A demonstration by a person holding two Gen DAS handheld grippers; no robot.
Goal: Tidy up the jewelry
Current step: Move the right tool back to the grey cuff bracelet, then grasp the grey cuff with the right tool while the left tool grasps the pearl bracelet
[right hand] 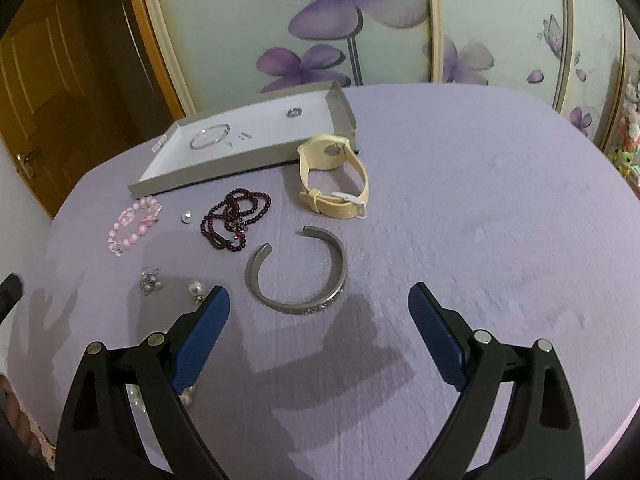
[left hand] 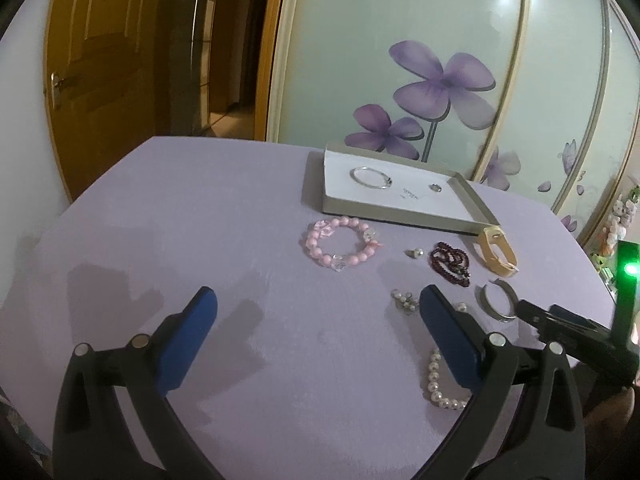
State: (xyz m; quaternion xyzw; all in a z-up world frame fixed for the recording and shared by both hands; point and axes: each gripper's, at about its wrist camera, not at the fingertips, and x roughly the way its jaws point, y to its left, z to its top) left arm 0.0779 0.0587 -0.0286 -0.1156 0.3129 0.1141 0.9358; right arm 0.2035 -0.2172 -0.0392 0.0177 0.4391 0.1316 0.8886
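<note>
Lilac-clothed worktop (right hand: 480, 200), wide bare stretch on its right side; grey tray (right hand: 160, 178) at the far edge holds a thin bangle (right hand: 208, 136) and ring (right hand: 294, 111). Loose pieces crowd left: open cuff (right hand: 298, 276) just ahead of right gripper (right hand: 319, 308), watch (right hand: 336, 180), dark beads (right hand: 236, 216), pink bracelet (left hand: 340, 244). Left gripper (left hand: 318, 310) and right both gape wide, empty.

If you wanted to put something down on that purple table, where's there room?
Bare cloth lies right of the open silver cuff and cream watch, and left of the pink bead bracelet. It is crowded between them, below the grey tray.
</note>
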